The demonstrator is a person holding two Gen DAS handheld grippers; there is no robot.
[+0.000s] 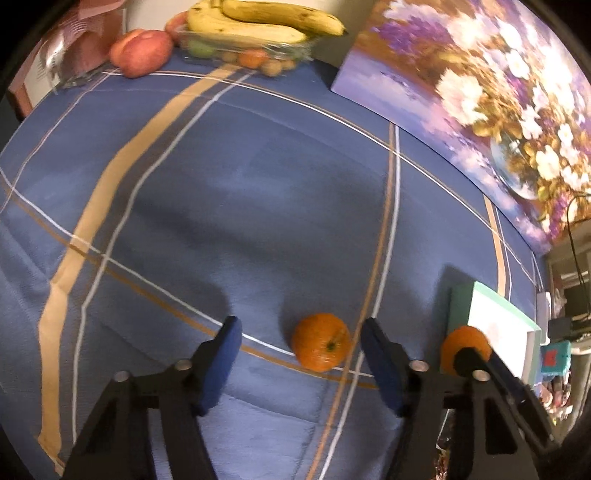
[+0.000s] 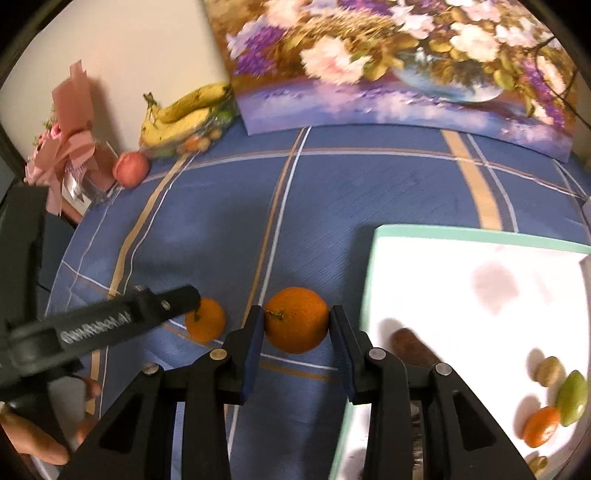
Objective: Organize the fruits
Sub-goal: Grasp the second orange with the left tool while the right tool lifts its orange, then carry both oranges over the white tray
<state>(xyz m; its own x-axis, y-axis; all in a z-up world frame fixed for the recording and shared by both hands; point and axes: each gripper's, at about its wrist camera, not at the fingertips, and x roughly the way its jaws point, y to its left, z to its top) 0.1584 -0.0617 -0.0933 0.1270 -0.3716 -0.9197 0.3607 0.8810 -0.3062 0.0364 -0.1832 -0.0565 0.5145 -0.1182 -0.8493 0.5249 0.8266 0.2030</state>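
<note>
My right gripper (image 2: 296, 332) is shut on an orange (image 2: 296, 319) and holds it over the blue cloth, left of the white cutting board (image 2: 461, 280). The same orange shows in the left wrist view (image 1: 466, 349), partly behind the right gripper's finger. My left gripper (image 1: 301, 350) is open around a second orange (image 1: 320, 347) that rests on the cloth; its jaws do not touch the fruit. That orange also shows in the right wrist view (image 2: 205, 319), with the left gripper (image 2: 192, 295) reaching in from the left.
A clear tray (image 1: 236, 48) with bananas (image 1: 258, 22) and small fruits stands at the far edge beside a peach (image 1: 142, 51). A flower painting (image 2: 388, 62) leans on the wall. On the board lie a knife handle (image 2: 410, 347) and small fruits (image 2: 570, 397). A pink gift box (image 2: 70, 151) is far left.
</note>
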